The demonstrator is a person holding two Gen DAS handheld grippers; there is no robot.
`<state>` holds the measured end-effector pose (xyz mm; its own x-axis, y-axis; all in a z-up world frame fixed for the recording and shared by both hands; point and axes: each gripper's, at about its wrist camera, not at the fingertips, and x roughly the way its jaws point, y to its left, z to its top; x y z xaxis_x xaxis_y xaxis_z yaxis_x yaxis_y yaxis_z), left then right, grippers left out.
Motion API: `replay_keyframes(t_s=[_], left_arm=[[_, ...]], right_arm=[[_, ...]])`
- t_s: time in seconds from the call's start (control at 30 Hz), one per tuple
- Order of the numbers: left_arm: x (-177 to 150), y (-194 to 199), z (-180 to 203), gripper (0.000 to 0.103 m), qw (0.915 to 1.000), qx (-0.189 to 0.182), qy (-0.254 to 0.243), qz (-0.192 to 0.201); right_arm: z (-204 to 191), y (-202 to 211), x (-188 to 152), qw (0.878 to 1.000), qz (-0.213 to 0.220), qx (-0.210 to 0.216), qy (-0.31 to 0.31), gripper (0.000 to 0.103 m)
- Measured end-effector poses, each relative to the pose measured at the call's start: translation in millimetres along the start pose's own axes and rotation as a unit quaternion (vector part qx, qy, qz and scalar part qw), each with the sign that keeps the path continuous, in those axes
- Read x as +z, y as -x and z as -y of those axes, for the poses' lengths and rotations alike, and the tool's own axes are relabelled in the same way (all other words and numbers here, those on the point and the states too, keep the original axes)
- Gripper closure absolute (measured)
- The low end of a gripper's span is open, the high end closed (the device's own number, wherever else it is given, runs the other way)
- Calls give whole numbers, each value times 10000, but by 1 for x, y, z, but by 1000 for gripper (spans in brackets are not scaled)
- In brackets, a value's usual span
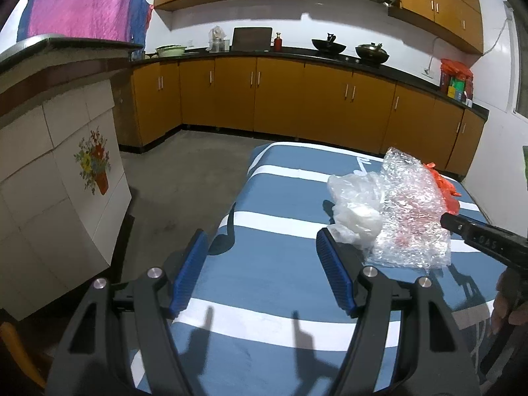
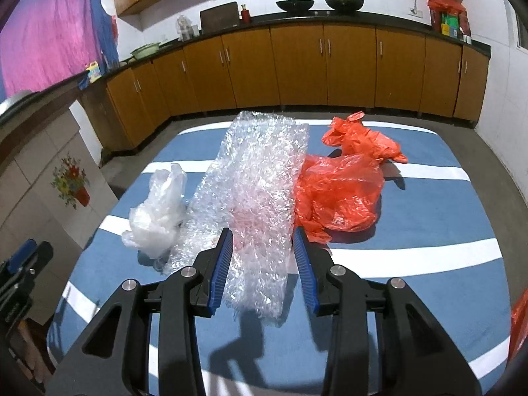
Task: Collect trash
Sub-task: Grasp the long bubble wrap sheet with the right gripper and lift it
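Note:
A sheet of clear bubble wrap (image 2: pixel 260 191) lies on the blue-and-white striped table (image 2: pixel 429 217). A crumpled clear plastic bag (image 2: pixel 158 211) lies to its left, a red plastic bag (image 2: pixel 343 184) to its right. My right gripper (image 2: pixel 262 241) is open, its blue pads on either side of the near end of the bubble wrap. My left gripper (image 1: pixel 260 247) is open and empty over the table's left part, the clear bag (image 1: pixel 356 208) and bubble wrap (image 1: pixel 409 211) just to its right. The right gripper's tip (image 1: pixel 462 224) shows there too.
Orange kitchen cabinets (image 1: pixel 277 99) with a black counter run along the back wall, with woks (image 1: pixel 330 46) on it. A white tiled counter with a flower decal (image 1: pixel 66 165) stands left of the table. Grey floor (image 1: pixel 184 178) lies between. Another red bag (image 2: pixel 519 326) shows at the right edge.

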<state>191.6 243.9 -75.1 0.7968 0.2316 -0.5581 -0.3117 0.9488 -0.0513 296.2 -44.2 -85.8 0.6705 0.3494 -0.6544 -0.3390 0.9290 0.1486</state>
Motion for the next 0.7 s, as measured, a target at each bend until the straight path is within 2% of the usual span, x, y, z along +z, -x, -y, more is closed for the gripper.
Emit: replay_keyframes(t_s=[0.23, 0.3, 0.4, 0.53, 0.7], left_arm=[[-5, -6, 2, 36, 9999, -57, -21, -85], [-6, -7, 4, 36, 9999, -69, -24, -104], [-7, -8, 5, 36, 9999, -73, -26, -127], [-7, -9, 6, 36, 9998, -85, -32, -150], [-7, -10, 9, 36, 9998, -96, -48, -177]], right_arm=[[3, -18, 0, 9999, -150, 31, -37, 64], [2, -18, -2, 9998, -164, 124, -16, 69], [-3, -17, -4, 9995, -194, 213, 105, 96], [-5, -9, -7, 9992, -140, 312, 183, 101], [3, 11, -11, 9994, -12, 334, 132, 102]])
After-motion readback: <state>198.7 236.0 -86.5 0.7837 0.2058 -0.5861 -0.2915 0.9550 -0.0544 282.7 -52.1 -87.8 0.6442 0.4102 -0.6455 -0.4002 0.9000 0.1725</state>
